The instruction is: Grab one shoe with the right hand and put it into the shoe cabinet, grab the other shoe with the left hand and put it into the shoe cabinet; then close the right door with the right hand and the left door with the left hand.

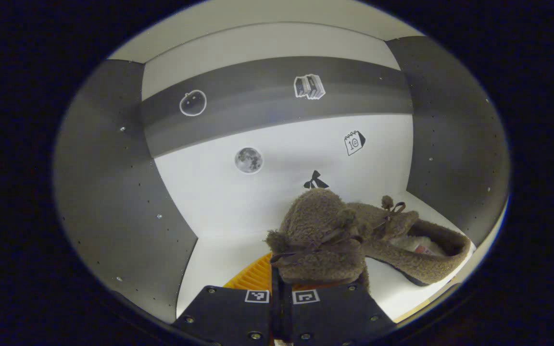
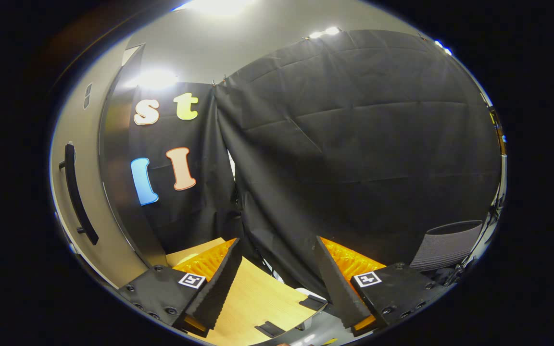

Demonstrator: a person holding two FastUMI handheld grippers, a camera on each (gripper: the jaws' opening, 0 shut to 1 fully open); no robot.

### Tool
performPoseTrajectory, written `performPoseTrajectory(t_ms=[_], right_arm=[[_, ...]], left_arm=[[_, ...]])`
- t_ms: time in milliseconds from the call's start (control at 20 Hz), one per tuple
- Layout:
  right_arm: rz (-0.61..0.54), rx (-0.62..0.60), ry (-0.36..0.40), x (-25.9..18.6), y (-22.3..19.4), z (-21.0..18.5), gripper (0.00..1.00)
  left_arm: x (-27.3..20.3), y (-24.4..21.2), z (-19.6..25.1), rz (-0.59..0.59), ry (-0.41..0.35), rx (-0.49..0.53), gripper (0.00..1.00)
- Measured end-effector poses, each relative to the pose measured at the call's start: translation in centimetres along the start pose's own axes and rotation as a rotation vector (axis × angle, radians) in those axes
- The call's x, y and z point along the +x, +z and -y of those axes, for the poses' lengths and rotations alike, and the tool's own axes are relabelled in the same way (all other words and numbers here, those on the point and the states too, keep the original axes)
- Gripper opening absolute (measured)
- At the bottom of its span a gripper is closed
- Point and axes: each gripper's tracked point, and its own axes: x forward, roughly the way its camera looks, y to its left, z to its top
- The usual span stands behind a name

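Inside the white shoe cabinet [image 1: 219,211], left tongs [image 1: 281,283] clamp a fuzzy brown slipper [image 1: 318,240]; releasing carelessly could topple it onto its mate [image 1: 416,245] at three o'clock. Right tongs [image 2: 274,283] stand apart, empty.

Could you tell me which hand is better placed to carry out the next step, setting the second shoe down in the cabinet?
Left. Its tongs are shut on the fuzzy brown slipper inside the shoe cabinet, beside the other slipper. The right tongs are open and empty, facing the booth wall.
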Motion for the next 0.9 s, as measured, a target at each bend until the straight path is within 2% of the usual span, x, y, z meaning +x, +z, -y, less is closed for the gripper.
performPoseTrajectory(t_ms=[100,150,250,300,350,400,450,500,550,700,750,800,850,900], right_arm=[[-0.012,0.017,-0.003,-0.2,-0.2,0.2,0.92],[-0.016,0.021,-0.003,-0.2,-0.4,0.2,0.92],[-0.019,0.024,-0.005,-0.1,-0.5,0.5,0.92],[-0.018,0.026,-0.003,-0.1,-0.4,0.4,0.96],[-0.018,0.027,0.002,0.0,-0.3,0.3,0.92],[-0.019,0.026,0.007,0.1,-0.4,0.2,0.96],[-0.021,0.024,0.010,0.3,-0.5,0.1,0.92],[-0.024,0.022,0.014,0.4,-0.6,0.1,0.96],[-0.027,0.023,0.018,0.3,-0.6,0.1,0.96],[-0.034,0.025,0.033,0.7,-0.7,-0.1,0.96],[-0.036,0.023,0.038,0.9,-0.8,-0.2,0.96],[-0.038,0.020,0.045,1.0,-0.8,-0.2,0.92],[-0.039,0.019,0.054,1.3,-0.8,-0.6,0.96],[-0.041,0.019,0.067,1.5,-0.7,-0.9,0.96]], left_arm=[[0.4,0.2,0.0,0.001,0.008,0.028,0.09],[0.5,0.0,0.3,-0.007,-0.001,0.034,0.05],[0.5,0.0,0.6,-0.020,-0.002,0.040,0.07],[0.4,-0.2,0.7,-0.023,-0.005,0.038,0.08],[0.4,-0.3,0.8,-0.028,-0.011,0.032,0.12],[0.4,-0.5,0.7,-0.031,-0.011,0.029,0.14],[0.3,-0.8,0.4,-0.039,-0.002,0.026,0.22],[0.1,-0.9,-0.3,-0.042,0.019,0.027,0.30],[-0.1,-1.1,-0.7,-0.044,0.033,0.026,0.32],[-1.6,-1.0,-1.0,-0.031,0.027,0.006,0.54],[-2.4,-0.8,-1.2,-0.021,0.032,0.001,0.54],[-3.4,-0.6,-1.6,-0.006,0.045,0.003,0.77],[-4.4,-0.3,-1.7,0.010,0.054,0.008,0.99],[-5.5,0.3,-1.7,0.033,0.053,0.009,1.00]])
